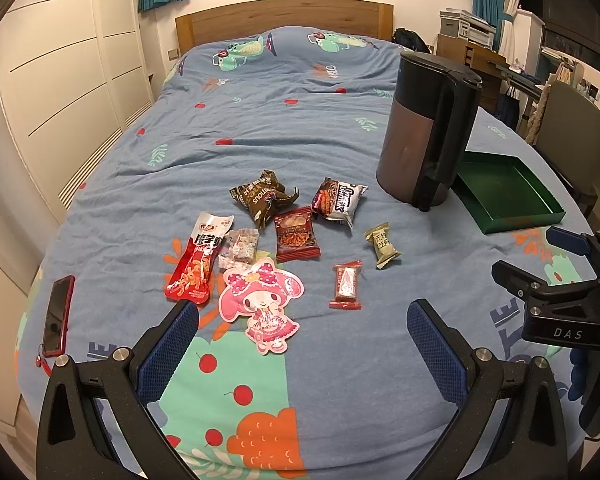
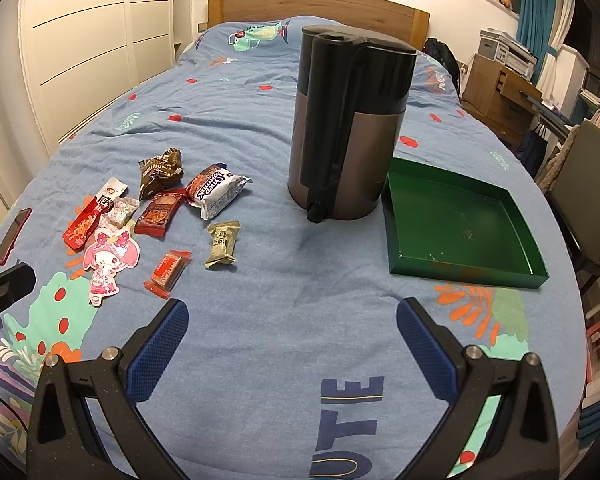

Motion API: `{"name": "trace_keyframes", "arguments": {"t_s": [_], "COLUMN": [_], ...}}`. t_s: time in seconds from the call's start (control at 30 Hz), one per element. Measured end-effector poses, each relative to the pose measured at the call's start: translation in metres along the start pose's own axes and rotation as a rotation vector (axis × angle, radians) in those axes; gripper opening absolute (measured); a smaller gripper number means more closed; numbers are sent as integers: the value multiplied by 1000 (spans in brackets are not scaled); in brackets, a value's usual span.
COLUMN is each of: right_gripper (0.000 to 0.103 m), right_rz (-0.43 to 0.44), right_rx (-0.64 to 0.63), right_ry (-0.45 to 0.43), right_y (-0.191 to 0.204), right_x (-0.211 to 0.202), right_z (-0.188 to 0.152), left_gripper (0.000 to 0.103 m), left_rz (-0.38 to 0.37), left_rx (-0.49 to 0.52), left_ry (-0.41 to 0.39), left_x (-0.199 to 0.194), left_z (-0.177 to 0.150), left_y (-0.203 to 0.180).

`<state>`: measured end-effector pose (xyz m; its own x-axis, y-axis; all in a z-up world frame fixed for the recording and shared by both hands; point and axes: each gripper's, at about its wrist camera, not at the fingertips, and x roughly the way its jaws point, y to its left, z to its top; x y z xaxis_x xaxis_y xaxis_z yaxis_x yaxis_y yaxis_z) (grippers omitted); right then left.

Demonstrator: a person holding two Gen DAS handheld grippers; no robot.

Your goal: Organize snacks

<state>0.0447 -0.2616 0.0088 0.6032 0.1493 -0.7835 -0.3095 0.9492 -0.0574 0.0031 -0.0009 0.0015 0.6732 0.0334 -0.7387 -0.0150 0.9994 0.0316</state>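
The left gripper (image 1: 303, 322) hangs level above the near end of the bed (image 1: 259, 120), its jaws wide apart and holding nothing, aimed at the snack cluster. The right gripper (image 2: 292, 322) hovers likewise over bare blue cover, jaws spread and empty.

The snacks lie toward 12 o'clock of the left gripper. A long red packet (image 1: 197, 262) runs roughly 1 to 7 o'clock in the left view. The pink character pouch (image 1: 261, 304) lies just beside it, head toward 11 o'clock. A small red bar (image 1: 345, 285) lies almost 12 to 6. An olive candy (image 1: 382, 246) sits apart at 1 o'clock.

The green tray (image 2: 460, 220) lies just beside a dark kettle (image 2: 346, 128), at 1 o'clock of the right gripper.
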Motion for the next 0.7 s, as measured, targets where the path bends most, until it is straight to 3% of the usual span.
{"name": "trace_keyframes", "arguments": {"t_s": [0.7], "right_gripper": [103], "right_rz": [3], "right_rx": [15], "right_ry": [8], "right_y": [0], "right_x": [4], "right_z": [-2], "left_gripper": [102], "left_rz": [6], "left_rx": [-2], "left_ry": [1], "left_x": [5], "left_z": [0], "left_y": [1]}}
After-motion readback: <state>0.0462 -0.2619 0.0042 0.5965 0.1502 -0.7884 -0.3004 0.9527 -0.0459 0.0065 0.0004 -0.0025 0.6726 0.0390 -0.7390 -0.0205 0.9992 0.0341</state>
